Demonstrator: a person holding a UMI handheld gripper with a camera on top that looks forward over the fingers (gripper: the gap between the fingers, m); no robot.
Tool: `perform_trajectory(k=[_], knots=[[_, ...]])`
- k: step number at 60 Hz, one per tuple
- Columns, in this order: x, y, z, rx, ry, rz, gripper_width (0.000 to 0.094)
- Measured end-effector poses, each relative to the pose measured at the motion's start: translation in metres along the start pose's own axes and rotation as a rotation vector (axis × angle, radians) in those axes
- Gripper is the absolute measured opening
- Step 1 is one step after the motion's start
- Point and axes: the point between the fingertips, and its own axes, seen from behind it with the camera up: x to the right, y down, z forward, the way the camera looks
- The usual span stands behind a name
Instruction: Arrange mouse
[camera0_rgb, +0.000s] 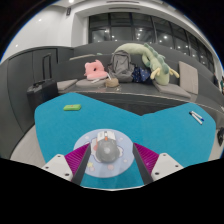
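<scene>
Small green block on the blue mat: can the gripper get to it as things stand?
Probably not yet: the gripper already has the grey computer mouse between its fingers. The path across the blue mat to the small green block looks unobstructed.

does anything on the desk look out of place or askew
Nothing looks spilled or damaged. The mouse sits between the fingers of the gripper, over a pale round pad on the blue mat. A small green object lies alone beyond them on the mat, and plush toys are piled on the sofa behind.
</scene>
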Motion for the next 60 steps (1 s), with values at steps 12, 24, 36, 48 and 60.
perform_trajectory(k=[12, 24, 36, 48, 60], knots=[[0.031, 0.021, -0.134, 0.053, -0.003, 0.029, 0.0847], [0.066, 0.058, -0.245, 0.113, 0.055, -0.001, 0.0854], [0.095, 0.084, -0.300, 0.141, 0.110, 0.019, 0.0852], [0.100, 0.104, -0.321, 0.132, 0.095, 0.020, 0.0850], [0.099, 0.112, -0.324, 0.139, 0.098, 0.011, 0.0851]])
